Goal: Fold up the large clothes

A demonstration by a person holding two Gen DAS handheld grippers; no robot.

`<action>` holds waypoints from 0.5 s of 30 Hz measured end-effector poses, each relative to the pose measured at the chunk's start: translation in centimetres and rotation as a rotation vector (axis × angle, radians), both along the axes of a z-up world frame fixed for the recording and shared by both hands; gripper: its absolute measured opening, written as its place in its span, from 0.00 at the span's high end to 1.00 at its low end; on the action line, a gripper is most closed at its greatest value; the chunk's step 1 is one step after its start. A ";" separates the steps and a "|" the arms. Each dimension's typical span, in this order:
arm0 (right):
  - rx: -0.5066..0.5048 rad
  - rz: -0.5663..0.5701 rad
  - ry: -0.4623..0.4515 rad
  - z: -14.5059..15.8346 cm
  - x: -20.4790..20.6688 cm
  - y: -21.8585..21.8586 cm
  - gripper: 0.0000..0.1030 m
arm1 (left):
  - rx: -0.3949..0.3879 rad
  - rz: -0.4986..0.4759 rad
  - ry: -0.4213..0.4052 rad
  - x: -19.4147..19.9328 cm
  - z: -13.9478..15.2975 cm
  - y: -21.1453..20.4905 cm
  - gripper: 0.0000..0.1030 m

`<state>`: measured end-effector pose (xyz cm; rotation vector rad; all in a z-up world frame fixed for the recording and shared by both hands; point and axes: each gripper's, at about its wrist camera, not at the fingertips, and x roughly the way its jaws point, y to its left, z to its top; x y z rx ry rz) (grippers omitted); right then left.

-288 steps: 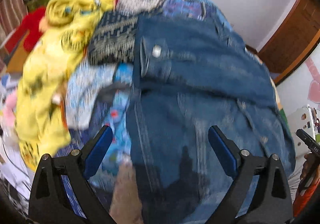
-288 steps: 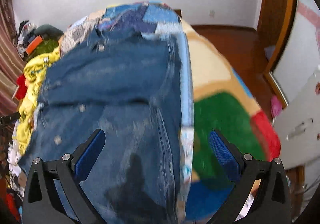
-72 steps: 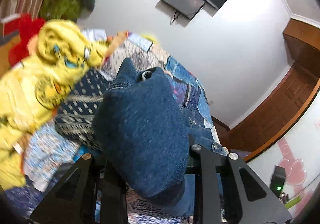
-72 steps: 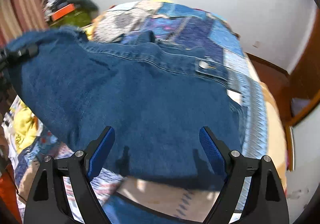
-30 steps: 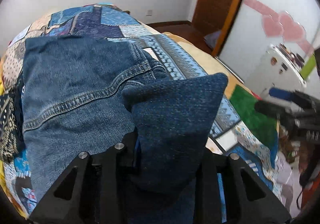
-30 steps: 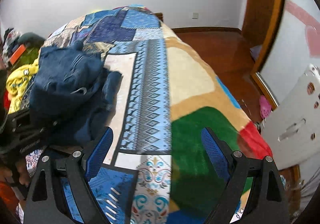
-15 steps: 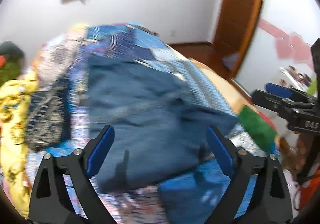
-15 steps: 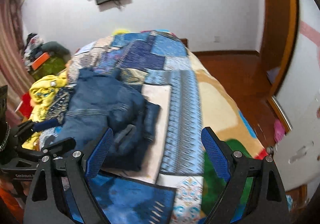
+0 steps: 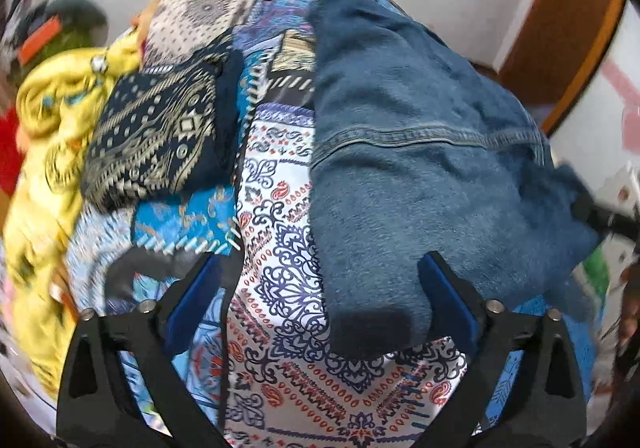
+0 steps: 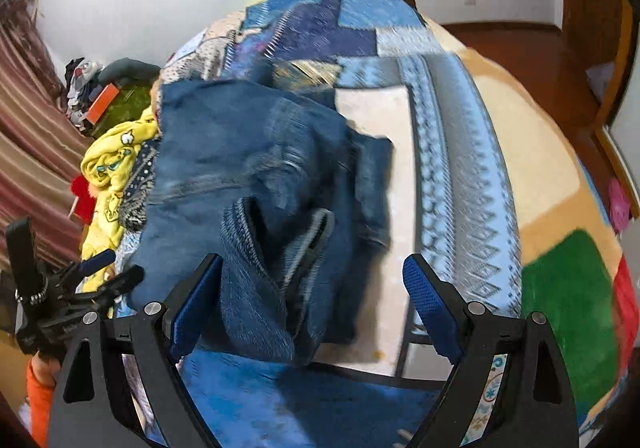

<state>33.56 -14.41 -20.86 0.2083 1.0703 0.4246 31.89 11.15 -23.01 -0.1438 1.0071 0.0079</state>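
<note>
A blue denim jacket (image 9: pixel 420 152) lies folded in a thick bundle on the patchwork bedspread (image 9: pixel 280 256). My left gripper (image 9: pixel 320 304) is open and empty just in front of its near edge, with the right finger beside the denim. In the right wrist view the same jacket (image 10: pixel 256 184) shows a loose cuff and layers at its near end. My right gripper (image 10: pixel 312 296) is open and empty, hovering over that near end. The left gripper (image 10: pixel 108 268) also shows there at the left edge.
A dark patterned folded cloth (image 9: pixel 160 132) and a yellow printed garment (image 9: pixel 44 152) lie left of the jacket. A pile of clothes (image 10: pixel 96 88) sits by the striped curtain. The bed's right side has a tan, green and red blanket (image 10: pixel 560 248). A wooden door (image 9: pixel 560 48) stands at the right.
My left gripper has let go of the denim it held a second ago and opened. Both grippers have drawn closer to the folded jacket. The jacket now rests on the bed.
</note>
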 end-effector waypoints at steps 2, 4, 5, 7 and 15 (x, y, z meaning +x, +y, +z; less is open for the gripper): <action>-0.028 0.004 -0.003 -0.8 -0.6 -0.7 0.08 | -0.025 0.005 -0.014 -0.6 -0.7 0.2 0.00; -0.052 0.011 0.002 -1.8 -1.4 -1.2 0.05 | -0.037 0.013 -0.031 -1.2 -1.2 0.0 0.00; -0.048 0.009 0.017 -2.2 -1.7 -1.5 0.05 | -0.037 0.020 -0.041 -1.5 -1.4 0.0 0.00; -0.030 0.009 0.039 -2.5 -1.8 -1.9 0.05 | -0.035 0.022 -0.045 -1.8 -1.3 -0.3 0.00; -0.046 0.039 0.002 1.0 -1.2 -0.7 0.04 | 0.038 -0.025 0.000 0.1 1.2 0.1 0.00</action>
